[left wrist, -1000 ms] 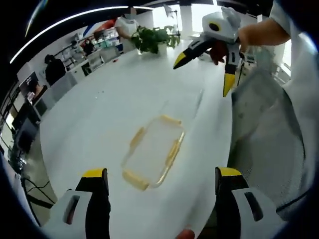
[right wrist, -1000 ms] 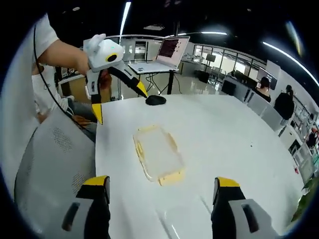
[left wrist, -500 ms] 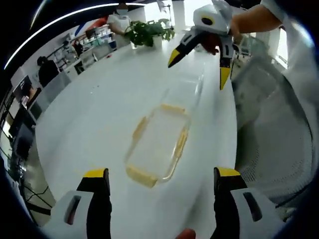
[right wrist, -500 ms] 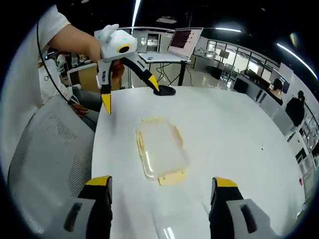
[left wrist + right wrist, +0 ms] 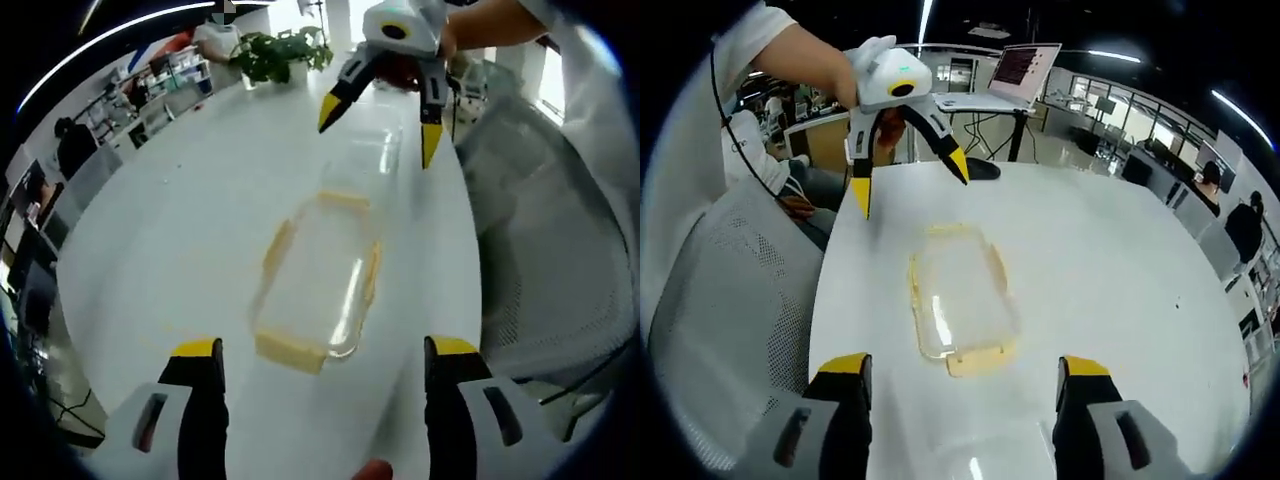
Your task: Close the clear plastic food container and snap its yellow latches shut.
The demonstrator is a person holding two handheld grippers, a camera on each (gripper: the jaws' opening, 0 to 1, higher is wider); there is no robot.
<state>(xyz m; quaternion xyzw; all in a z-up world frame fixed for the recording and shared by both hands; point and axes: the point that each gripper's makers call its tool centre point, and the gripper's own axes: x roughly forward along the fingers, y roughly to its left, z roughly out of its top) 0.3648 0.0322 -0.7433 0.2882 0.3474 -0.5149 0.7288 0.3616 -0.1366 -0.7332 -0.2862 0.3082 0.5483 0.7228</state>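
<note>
Here the clear container (image 5: 318, 275) (image 5: 956, 300) lies flat on the white table (image 5: 170, 230) (image 5: 1120, 270), close to the table edge where a grey mesh chair (image 5: 545, 270) (image 5: 725, 300) stands. Its yellow latches (image 5: 288, 352) (image 5: 980, 358) stick out at the ends and along the long sides; whether any of them is snapped down cannot be told.

In the left gripper view, the left gripper (image 5: 322, 350) has its yellow-tipped jaws spread wide, one to each side of the container's near end, holding nothing. Beyond the container's far end hangs the right gripper (image 5: 378, 125), held by a hand (image 5: 400, 70) — its two jaws also splayed wide and empty, tips above the table and apart from the container. A potted plant (image 5: 275, 55) stands on the table well beyond the container.

In the right gripper view, the right gripper (image 5: 958, 365) frames the container's near end with wide-open jaws, while the left gripper (image 5: 910, 185) hovers past the far end, tips clear of it. A black mouse (image 5: 982, 169) lies on the table beyond the container, and an open laptop (image 5: 1015, 75) sits on a stand further back.
</note>
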